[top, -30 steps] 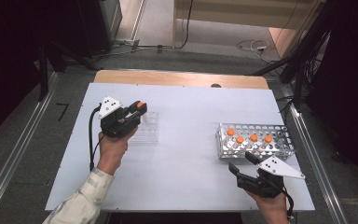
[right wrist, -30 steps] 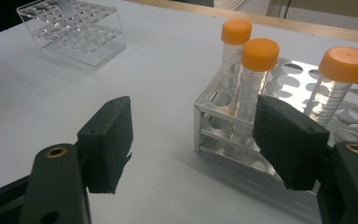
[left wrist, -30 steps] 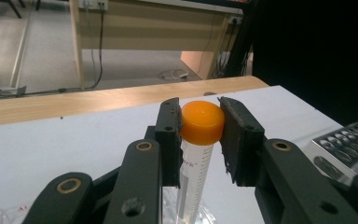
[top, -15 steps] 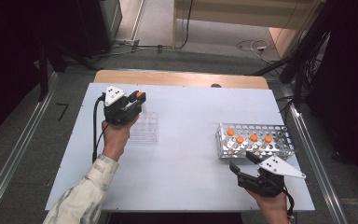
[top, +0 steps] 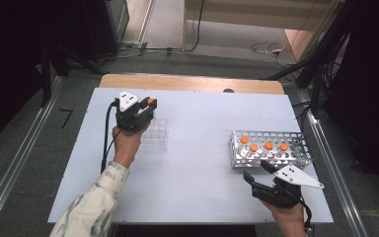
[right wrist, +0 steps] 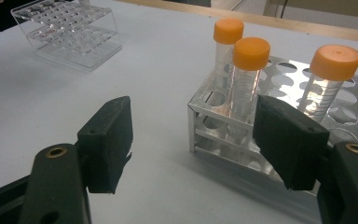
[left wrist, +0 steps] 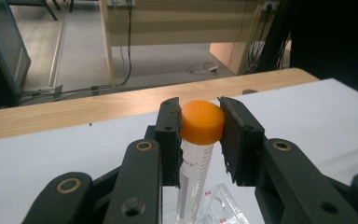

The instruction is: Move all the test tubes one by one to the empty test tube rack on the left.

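Left of centre, the left gripper (top: pixel 145 109) clamps an orange-capped clear plastic tube (left wrist: pixel 199 140) upright by its cap — poised to drop into the clear acrylic rack (top: pixel 154 134) — while the right gripper (top: pixel 259 174) rests open-jawed at lower right beside the perforated metal rack (top: pixel 271 148).

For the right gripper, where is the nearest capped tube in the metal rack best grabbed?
Probably at the orange cap of the nearest tube, coming down from above: it stands upright in the metal rack, whose walls cover its lower part. The right gripper has its jaws wide open.
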A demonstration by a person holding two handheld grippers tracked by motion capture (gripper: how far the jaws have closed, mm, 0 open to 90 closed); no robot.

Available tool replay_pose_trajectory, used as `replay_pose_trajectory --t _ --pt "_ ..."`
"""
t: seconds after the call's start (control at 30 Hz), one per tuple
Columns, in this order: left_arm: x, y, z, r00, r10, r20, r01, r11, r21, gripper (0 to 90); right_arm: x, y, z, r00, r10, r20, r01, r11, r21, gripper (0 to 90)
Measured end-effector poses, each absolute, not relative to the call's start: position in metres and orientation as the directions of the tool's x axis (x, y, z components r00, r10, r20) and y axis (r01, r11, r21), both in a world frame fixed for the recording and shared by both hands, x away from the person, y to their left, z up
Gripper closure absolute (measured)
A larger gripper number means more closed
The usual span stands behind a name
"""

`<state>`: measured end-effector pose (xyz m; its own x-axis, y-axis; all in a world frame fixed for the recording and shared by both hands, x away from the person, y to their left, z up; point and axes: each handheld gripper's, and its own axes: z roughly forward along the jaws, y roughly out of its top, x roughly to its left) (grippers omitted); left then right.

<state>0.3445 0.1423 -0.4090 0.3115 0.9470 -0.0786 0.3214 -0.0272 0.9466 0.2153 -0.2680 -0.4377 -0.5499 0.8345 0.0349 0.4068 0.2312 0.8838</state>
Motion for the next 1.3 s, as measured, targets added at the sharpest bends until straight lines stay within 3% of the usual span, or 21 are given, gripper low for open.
replay_pose_trajectory --t 0.23,0.6,0.8,0.93,1.1,1.3 --pt "0.345 0.137 -0.421 0.308 0.950 -0.049 0.341 -0.062 0.938 69.2 0.215 -0.268 -0.438 -0.550 0.835 0.033 0.406 0.232 0.884 27.0" --pt "0.344 0.139 -0.434 0.296 0.952 -0.075 0.368 -0.042 0.929 68.0 0.216 -0.268 -0.438 -0.552 0.834 0.030 0.405 0.236 0.883 27.0" --pt "0.342 0.139 -0.432 0.318 0.943 -0.102 0.374 -0.026 0.927 58.0 0.216 -0.268 -0.439 -0.546 0.837 0.030 0.407 0.234 0.883 27.0" --pt "0.340 0.139 -0.430 0.315 0.942 -0.118 0.378 -0.010 0.926 45.9 0.217 -0.269 -0.439 -0.543 0.839 0.030 0.413 0.235 0.880 27.0" --pt "0.330 0.145 -0.424 0.326 0.923 -0.205 0.380 0.071 0.922 35.0 0.218 -0.272 -0.440 -0.532 0.846 0.036 0.417 0.225 0.881 27.1" --pt "0.313 0.152 -0.422 0.312 0.927 -0.207 0.369 0.083 0.926 24.6 0.221 -0.275 -0.441 -0.514 0.857 0.036 0.423 0.217 0.880 27.2"
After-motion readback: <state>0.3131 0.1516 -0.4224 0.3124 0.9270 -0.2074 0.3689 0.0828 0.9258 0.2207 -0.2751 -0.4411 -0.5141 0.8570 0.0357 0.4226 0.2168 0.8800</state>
